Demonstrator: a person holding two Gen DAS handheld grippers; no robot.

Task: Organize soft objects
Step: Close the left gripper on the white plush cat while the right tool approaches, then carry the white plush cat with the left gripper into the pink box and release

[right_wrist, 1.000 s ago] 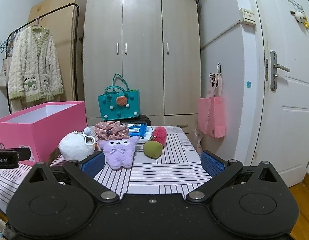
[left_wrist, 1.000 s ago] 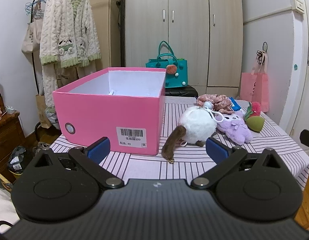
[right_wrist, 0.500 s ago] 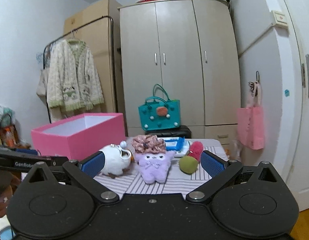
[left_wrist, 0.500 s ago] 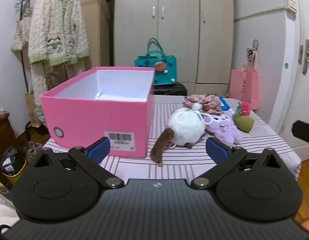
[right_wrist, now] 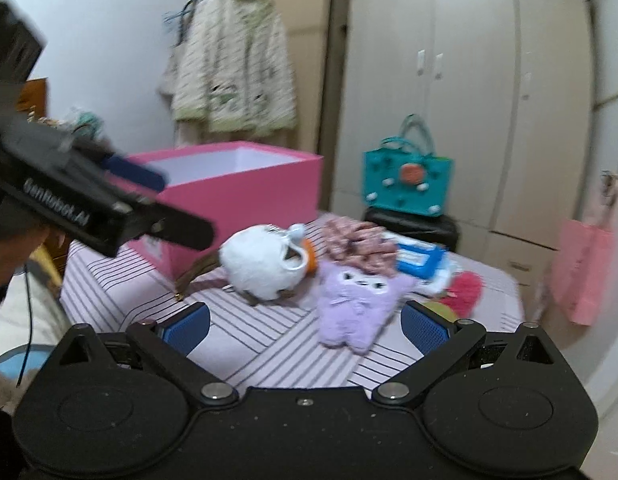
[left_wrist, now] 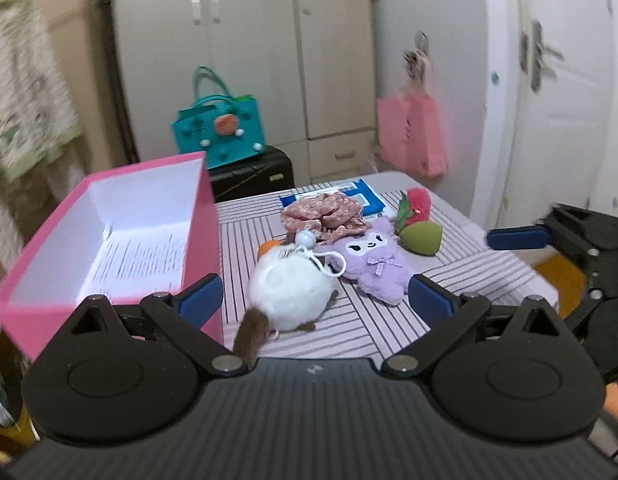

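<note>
Two grippers are now above the striped table [left_wrist: 485, 264], while half a second ago they were lower and looked along it from its near edge. Our left gripper [left_wrist: 315, 296] has risen and tilted down, so we now see into the pink box [left_wrist: 201, 216] at the left side of the table; only a printed sheet lies on its floor. Its jaws stand wide and hold nothing. The white plush ball [left_wrist: 291, 296] with the brown tail lies just below, between the blue fingertips [left_wrist: 199, 300], close to the box wall. Touching it on the right is the purple plush [left_wrist: 373, 264], and behind them the floral scrunchie [left_wrist: 325, 212] lies against the purple plush's head. The green and red plush fruit [left_wrist: 419, 228] sits near the right edge.

Our right gripper [right_wrist: 305, 326] has swung to the left and now faces the purple plush [right_wrist: 357, 300] and the white ball [right_wrist: 261, 264]. It is also wide and empty.

We judge that this change is the approach: no soft thing is in the box yet, and the left gripper is lined up over the white ball, which seems the first thing to pick.
</note>
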